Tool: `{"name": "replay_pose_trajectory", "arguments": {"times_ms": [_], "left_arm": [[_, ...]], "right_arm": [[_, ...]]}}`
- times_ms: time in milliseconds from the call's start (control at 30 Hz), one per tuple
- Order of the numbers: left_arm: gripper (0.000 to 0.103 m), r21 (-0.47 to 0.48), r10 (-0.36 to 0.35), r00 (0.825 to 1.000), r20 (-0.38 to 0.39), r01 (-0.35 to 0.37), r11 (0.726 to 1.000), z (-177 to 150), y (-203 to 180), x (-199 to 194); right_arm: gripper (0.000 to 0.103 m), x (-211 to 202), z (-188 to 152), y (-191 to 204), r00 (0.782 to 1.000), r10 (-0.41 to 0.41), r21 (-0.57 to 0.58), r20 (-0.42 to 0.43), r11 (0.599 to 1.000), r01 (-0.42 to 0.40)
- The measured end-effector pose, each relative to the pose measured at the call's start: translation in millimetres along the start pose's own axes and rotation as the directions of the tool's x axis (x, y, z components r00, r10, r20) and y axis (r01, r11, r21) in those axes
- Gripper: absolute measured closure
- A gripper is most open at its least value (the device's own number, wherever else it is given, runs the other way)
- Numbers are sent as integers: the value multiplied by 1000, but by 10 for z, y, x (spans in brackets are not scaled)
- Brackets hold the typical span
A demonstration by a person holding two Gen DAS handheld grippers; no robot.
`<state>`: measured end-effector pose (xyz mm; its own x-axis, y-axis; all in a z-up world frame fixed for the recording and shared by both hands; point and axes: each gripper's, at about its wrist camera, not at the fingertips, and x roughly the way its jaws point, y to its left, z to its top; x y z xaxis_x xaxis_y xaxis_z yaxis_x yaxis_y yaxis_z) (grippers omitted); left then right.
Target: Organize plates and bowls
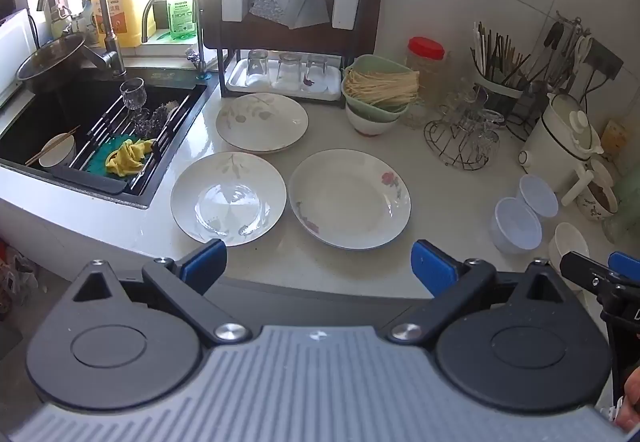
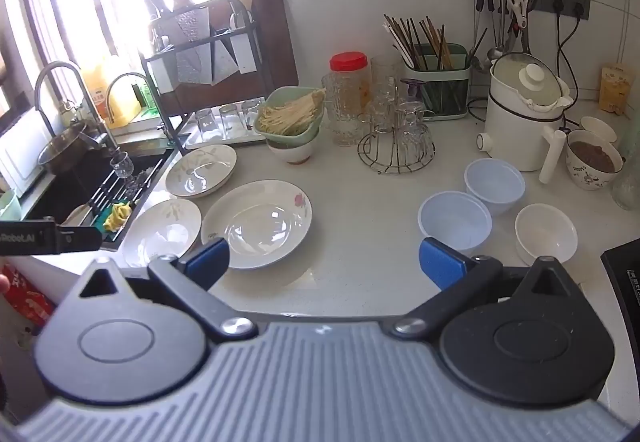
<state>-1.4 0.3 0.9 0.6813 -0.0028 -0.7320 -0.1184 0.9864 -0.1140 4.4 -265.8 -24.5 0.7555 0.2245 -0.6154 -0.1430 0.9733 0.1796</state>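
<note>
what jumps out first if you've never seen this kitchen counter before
Three white plates lie spread on the pale counter beside the dark sink, the rightmost with a pink flower. Further right stand two pale blue bowls and a white bowl. Both grippers hang open and empty at the near edge.

I saw the pale countertop [image 2: 360,242] carrying three plates: the rose plate [image 2: 256,224] sat centre, two leaf plates [image 1: 228,198] [image 1: 262,123] lay left of it toward the sink, two bluish bowls [image 2: 455,221] and a white bowl [image 2: 546,229] right of it.
</note>
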Motion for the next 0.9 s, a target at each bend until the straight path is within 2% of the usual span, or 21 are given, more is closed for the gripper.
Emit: {"name": "replay_pose_trajectory", "arguments": {"times_ms": [367,533,600,900], "left_arm": [[3,8,-4,1000,-30,4,1000,86,19,67],[3,6,-7,1000,-15,7,1000,112,26,89],[3,7,-10,1000,-15,10,1000,116,22,105],[3,8,-25,1000,-8,25,1000,126,14,157]], "right_arm": [[0,85,-5,27,1000,-23,-22,11,999,24],[0,116,-44,-110,999,-24,-8,22,1000,24],[0,69,0,23,999,-35,-15,30,999,35],[0,55,-22,22,998,-47,-8,33,999,47]]}}
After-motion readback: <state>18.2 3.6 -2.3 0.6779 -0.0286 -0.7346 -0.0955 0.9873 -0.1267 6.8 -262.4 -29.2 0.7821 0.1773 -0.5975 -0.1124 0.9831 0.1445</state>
